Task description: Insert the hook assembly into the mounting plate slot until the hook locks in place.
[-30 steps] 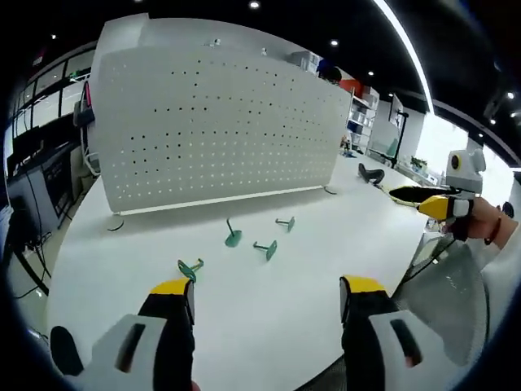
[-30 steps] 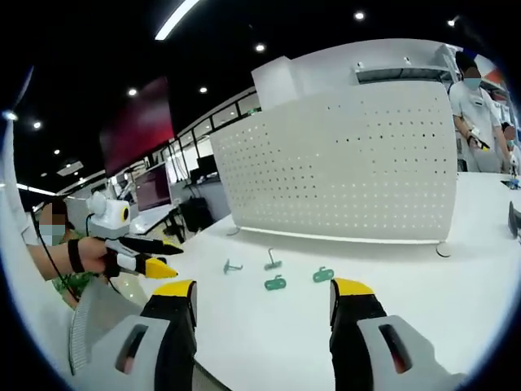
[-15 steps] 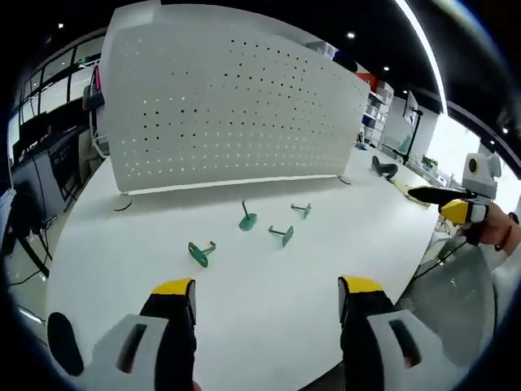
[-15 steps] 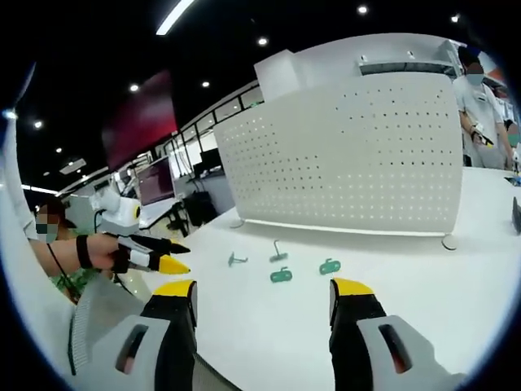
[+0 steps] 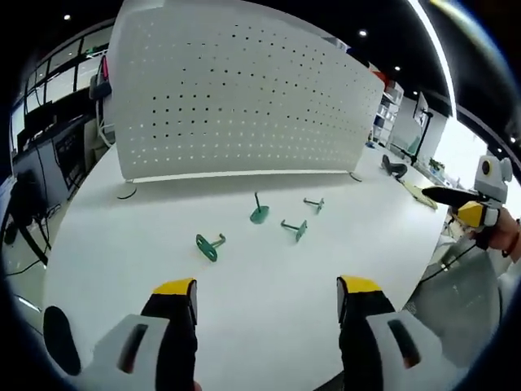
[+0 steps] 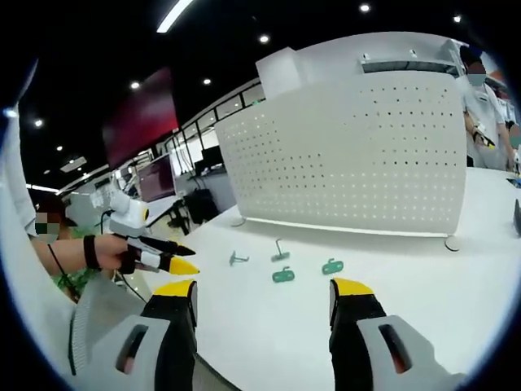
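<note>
A white perforated mounting plate [image 5: 236,98] stands upright at the far side of the white table [image 5: 122,261]. In the right gripper view the mounting plate [image 6: 358,155] also stands behind the hooks. Several green hooks lie loose in front of it: one at the left [image 5: 210,245], one upright [image 5: 259,212], another further right [image 5: 295,228]. The same hooks [image 6: 283,275] lie ahead in the right gripper view. My left gripper [image 5: 269,295] hovers open above the near table edge, nothing between its jaws. My right gripper [image 6: 262,292] is open and empty too.
The right gripper [image 5: 470,208] comes in at the right of the left gripper view, held by a hand. The left gripper [image 6: 159,259] shows at the left of the right gripper view. A person [image 6: 480,98] stands behind the plate. Shelves and desks line the room.
The left view has pushed forward and tilted, so plate and hooks sit larger and further right. In the right gripper view the left gripper has shifted slightly right and down. Hooks lie unmoved.
</note>
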Available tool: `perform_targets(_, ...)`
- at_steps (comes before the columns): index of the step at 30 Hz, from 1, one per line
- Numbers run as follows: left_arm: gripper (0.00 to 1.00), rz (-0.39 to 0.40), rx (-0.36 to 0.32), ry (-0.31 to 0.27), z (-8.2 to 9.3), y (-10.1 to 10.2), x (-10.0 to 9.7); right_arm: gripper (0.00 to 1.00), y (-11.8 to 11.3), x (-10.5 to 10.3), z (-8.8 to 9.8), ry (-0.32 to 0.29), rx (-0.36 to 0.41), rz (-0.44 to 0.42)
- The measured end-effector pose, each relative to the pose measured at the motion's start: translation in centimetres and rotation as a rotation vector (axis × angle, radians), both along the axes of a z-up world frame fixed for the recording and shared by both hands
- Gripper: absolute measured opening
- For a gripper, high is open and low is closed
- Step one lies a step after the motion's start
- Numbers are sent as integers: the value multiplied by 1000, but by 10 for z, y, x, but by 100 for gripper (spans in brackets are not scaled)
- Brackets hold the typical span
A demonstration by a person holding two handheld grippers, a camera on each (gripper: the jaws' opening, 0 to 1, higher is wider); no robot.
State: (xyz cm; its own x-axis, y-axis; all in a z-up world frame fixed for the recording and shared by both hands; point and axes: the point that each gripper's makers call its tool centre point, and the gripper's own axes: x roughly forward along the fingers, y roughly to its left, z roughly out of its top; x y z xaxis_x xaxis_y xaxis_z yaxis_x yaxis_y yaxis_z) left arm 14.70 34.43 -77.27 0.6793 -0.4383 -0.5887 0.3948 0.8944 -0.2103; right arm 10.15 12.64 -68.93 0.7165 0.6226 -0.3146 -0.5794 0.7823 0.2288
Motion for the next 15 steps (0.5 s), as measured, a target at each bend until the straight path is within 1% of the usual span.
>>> perform_targets(3,71,7,3,6,-3,2,4,67,1,0,1,-2,-2,-1)
perform_targets(5,72,35,-37,0,-1,1,8,67,1,0,0,-1,0,-4)
perform_targets(6,72,40,-44,3,-1,1,9,67,0,-1,0,1,0,-6)
perform_targets(10,70,24,-13,9,-7,1,12,67,-2,-1,-3,4,1,-14)
perform_targets(15,68,41,-33,25,-12,4,18,67,-5,-1,-4,8,3,-31)
